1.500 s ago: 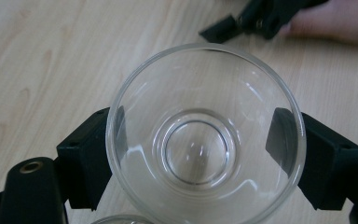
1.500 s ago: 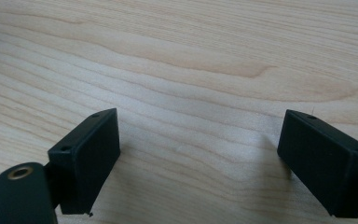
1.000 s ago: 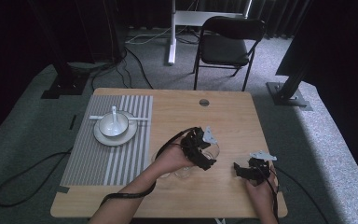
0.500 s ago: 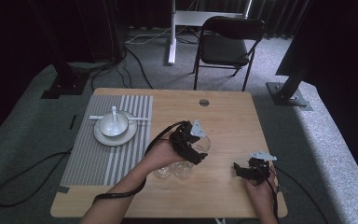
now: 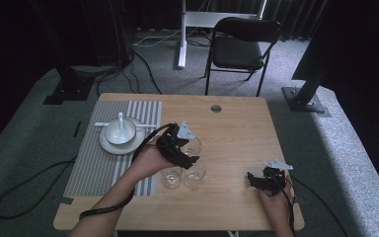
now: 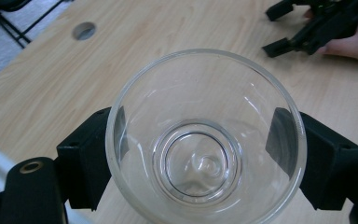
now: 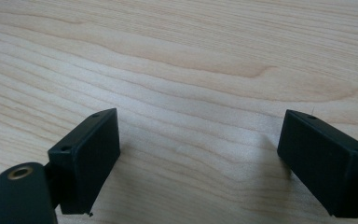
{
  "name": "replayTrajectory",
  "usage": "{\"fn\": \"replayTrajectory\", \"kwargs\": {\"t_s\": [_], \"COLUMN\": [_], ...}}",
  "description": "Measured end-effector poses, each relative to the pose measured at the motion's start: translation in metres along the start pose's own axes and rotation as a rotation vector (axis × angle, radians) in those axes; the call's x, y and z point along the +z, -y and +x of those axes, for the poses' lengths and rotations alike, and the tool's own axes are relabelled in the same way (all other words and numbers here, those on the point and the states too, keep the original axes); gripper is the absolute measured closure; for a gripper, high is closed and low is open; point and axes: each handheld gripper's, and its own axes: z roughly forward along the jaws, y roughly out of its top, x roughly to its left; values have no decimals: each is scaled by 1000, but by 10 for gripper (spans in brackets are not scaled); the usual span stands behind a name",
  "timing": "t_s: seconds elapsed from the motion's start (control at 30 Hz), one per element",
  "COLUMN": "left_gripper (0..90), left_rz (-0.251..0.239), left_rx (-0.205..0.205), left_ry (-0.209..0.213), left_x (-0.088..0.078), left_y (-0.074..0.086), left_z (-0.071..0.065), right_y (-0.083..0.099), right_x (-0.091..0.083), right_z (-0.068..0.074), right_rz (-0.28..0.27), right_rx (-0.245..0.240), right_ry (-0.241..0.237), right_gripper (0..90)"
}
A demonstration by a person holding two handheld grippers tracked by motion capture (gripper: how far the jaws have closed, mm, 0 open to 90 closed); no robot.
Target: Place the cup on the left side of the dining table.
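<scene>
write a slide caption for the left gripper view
Left tool clamps a clear empty glass between its black jaws above the wooden table, with the right tool resting farther off.

two glasses (image 5: 184,174) mid-table; bowl (image 5: 120,132) far left

A staged recording room, not a home. A light wooden table (image 5: 237,128) stands on grey carpet (image 5: 355,163), ringed by black curtains (image 5: 24,34). At twelve o'clock sits a black folding chair (image 5: 239,47) beside a white stand leg (image 5: 181,34). Black metal frame feet (image 5: 303,96) rest at two and ten o'clock, and black cables (image 5: 24,182) trail across the floor at eight o'clock.
</scene>
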Motion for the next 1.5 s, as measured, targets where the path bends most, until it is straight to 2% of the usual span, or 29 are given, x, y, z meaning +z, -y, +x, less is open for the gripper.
{"fn": "replayTrajectory", "kwargs": {"t_s": [0.07,0.2,0.73,0.93,1.13,1.5], "left_gripper": [183,183,183,183,183,183], "left_rz": [9,10,49,62,69,103], "left_rx": [-12,-40,-145,-195,-220,-286], "left_ry": [-24,-31,-107,-120,-137,-146], "left_x": [-7,-13,-35,-36,-34,-14], "left_y": [9,20,73,95,106,135], "left_z": [6,13,46,58,64,77], "right_y": [0,0,0,0,0,0], "right_x": [0,0,0,0,0,0], "right_z": [0,0,0,0,0,0], "right_rz": [0,0,0,0,0,1], "right_rx": [0,0,0,0,1,1], "right_ry": [0,0,0,0,0,0], "right_gripper": [124,124,124,124,124,124]}}
